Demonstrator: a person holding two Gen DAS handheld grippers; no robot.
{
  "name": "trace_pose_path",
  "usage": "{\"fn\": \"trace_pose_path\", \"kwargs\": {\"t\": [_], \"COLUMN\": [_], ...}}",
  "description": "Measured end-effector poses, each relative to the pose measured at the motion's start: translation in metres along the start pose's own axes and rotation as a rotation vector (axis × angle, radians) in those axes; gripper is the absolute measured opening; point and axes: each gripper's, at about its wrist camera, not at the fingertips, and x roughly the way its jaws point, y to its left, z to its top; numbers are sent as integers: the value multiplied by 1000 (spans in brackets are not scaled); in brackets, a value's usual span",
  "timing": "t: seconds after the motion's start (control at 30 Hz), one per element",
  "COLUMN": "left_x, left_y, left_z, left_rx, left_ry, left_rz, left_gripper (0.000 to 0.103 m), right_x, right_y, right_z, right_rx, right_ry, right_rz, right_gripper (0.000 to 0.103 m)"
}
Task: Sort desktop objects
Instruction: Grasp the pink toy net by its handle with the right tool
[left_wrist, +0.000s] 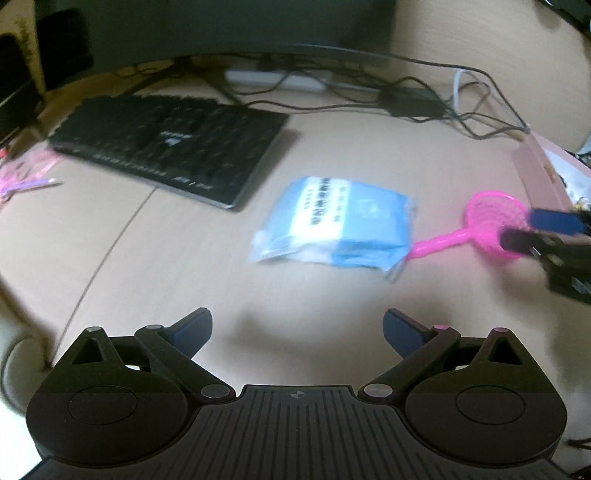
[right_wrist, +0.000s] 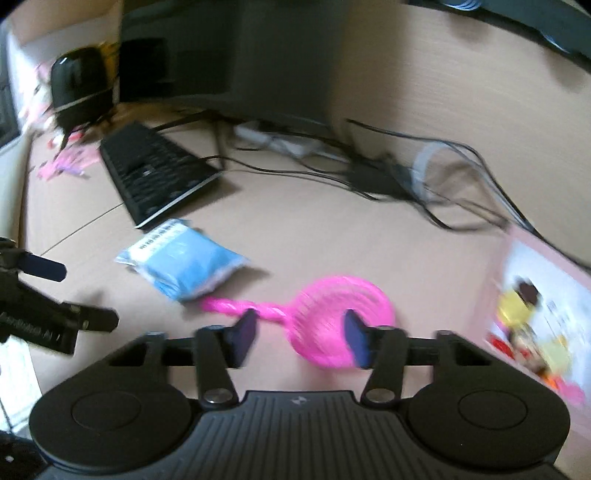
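**A:** so the pink strainer (right_wrist: 332, 317) lies flat on the desk (right_wrist: 332, 236), just right of the blue packet (right_wrist: 181, 266). Handle tip nearly touches the packet, round head sits toward the pink box (right_wrist: 535, 295). Long axis runs left-right across the right wrist view.

**B:** and the right gripper (right_wrist: 299, 339)?

**A:** jaws straddle the head, parted, not pinching it as far as I can tell. Too blurry to be sure.

**B:** risk?

**A:** probably closing on that thin rim and it skids or flips, or the handle drags the packet. Left gripper (left_wrist: 297, 334) is spread wide, empty, short of the packet.
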Motion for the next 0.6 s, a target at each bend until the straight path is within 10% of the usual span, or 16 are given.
{"fn": "trace_pose_path", "kwargs": {"t": [0.27, 0.6], "left_x": [-20, -15], "left_y": [11, -5], "left_z": [-5, 3], "left_rx": [7, 69], "left_ry": [-33, -42], "left_rz": [21, -31], "left_gripper": [102, 102], "right_x": [57, 11], "right_y": [33, 26], "right_z": [18, -33], "right_rx": [-87, -95], "right_ry": [52, 101], "right_rz": [1, -7], "right_gripper": [39, 39]}}
